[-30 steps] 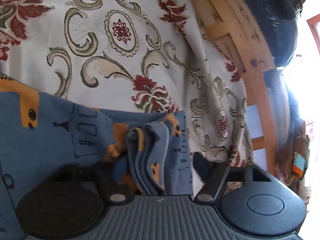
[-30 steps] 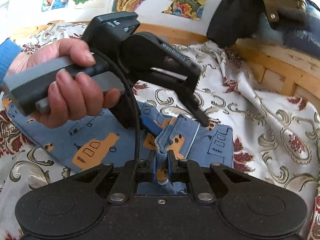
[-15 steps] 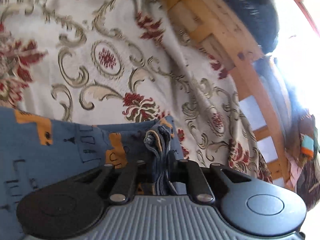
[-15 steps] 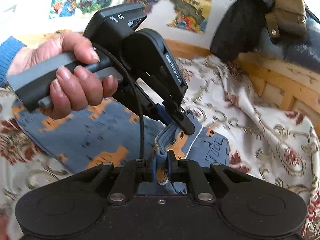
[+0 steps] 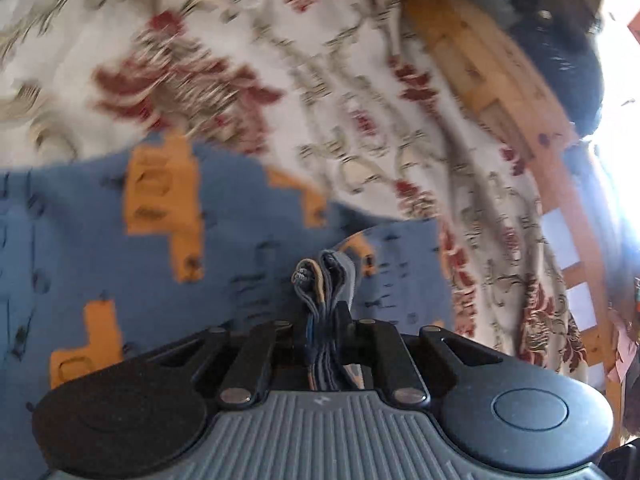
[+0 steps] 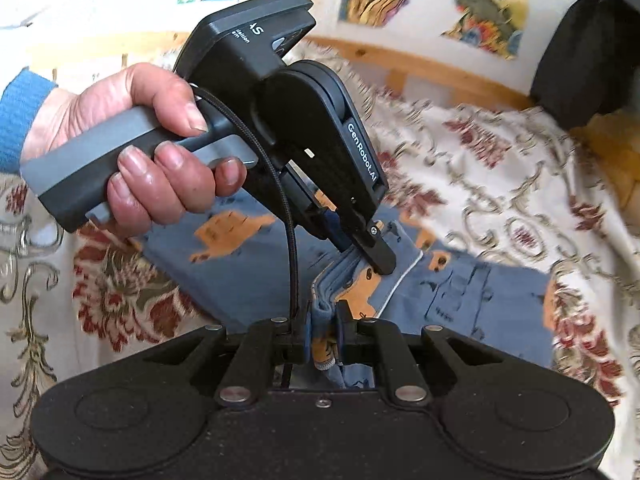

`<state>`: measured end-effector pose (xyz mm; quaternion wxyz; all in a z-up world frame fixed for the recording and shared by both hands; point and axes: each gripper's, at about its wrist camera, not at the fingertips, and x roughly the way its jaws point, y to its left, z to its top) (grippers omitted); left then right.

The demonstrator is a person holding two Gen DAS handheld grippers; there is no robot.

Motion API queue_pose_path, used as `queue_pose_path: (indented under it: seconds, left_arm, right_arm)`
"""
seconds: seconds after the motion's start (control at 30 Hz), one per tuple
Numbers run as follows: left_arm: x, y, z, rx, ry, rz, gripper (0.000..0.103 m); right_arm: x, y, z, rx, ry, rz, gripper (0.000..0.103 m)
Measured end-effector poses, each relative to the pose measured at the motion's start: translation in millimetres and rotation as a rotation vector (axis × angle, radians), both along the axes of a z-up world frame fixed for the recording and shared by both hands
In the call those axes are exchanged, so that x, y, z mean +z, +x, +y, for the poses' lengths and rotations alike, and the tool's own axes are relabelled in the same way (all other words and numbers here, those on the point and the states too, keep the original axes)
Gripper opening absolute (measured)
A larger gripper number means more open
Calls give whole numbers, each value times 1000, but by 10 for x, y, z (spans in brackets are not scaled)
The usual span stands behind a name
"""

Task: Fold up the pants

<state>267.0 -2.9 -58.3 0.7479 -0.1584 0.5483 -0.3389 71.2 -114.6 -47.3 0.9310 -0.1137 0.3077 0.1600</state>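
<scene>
My left gripper and right gripper each clench a bunched edge of the one pair of blue pants, which lies on the floral bedspread. Open bedspread stretches beyond both fingers.

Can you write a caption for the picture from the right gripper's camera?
Both the right gripper and the left gripper pinch the edge of blue pants on a flowery bedspread.

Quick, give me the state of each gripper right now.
Left gripper: shut on the pants.
Right gripper: shut on the pants too.
</scene>
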Motion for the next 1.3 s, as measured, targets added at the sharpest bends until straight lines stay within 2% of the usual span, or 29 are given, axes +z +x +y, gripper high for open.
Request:
queue_pose_path:
  seconds: [0.13, 0.3, 0.5, 0.6, 0.7, 0.77, 0.8, 0.83, 0.87, 0.9, 0.93, 0.97, 1.07, 1.13, 1.17, 1.2, 1.23, 1.3]
  left_arm:
    - [-105, 26, 111, 13, -44, 26, 11]
    - [2, 8, 174, -12, -33, -26, 11]
    - [164, -75, 432, 28, -42, -85, 11]
    - [175, -98, 585, 54, -8, -108, 11]
    - [87, -72, 684, 65, 37, -88, 13]
    - [29, -45, 708, 73, 95, -78, 24]
    - [24, -44, 717, 77, 105, -77, 25]
    - [48, -55, 738, 82, 105, -85, 29]
    - [94, -77, 736, 93, 122, -105, 37]
    - [164, -120, 718, 101, 156, -148, 41]
    - [221, -163, 696, 105, 182, -188, 50]
    - [277, -211, 676, 111, 203, -227, 56]
    - [419, -388, 564, 123, 227, -302, 61]
    - [468, -520, 455, 117, 276, -365, 67]
    - [460, -584, 404, 120, 314, -388, 68]
    - [441, -638, 364, 113, 354, -399, 68]
    - [401, -696, 307, 98, 418, -413, 68]
    - [304, -814, 214, 84, 563, -458, 68]
  right_arm:
    - [-51, 15, 49, 2, 8, 14, 13]
    - [3, 36, 107, 13, 4, 0, 13]
    - [128, 23, 272, 62, 3, -22, 13]
    - [110, 83, 392, 95, 13, 1, 13]
    - [10, 172, 520, 130, 9, 43, 17]
    - [-29, 194, 542, 150, -5, 48, 18]
    - [-3, 193, 496, 151, -3, 46, 26]
    - [44, 186, 413, 143, 5, 40, 44]
    - [98, 176, 304, 136, 12, 29, 54]
    - [157, 164, 175, 131, 9, 15, 68]
    - [213, 153, 38, 123, -4, -4, 73]
    - [257, 148, -110, 106, -34, -33, 74]
    - [258, 251, -522, 17, -155, -107, 75]
    - [250, 377, -702, -14, -152, -117, 77]
    - [257, 416, -764, -30, -136, -145, 81]
    - [241, 448, -800, -52, -122, -181, 92]
    - [186, 488, -815, -69, -119, -203, 99]
    - [-21, 615, -804, -89, -169, -164, 94]
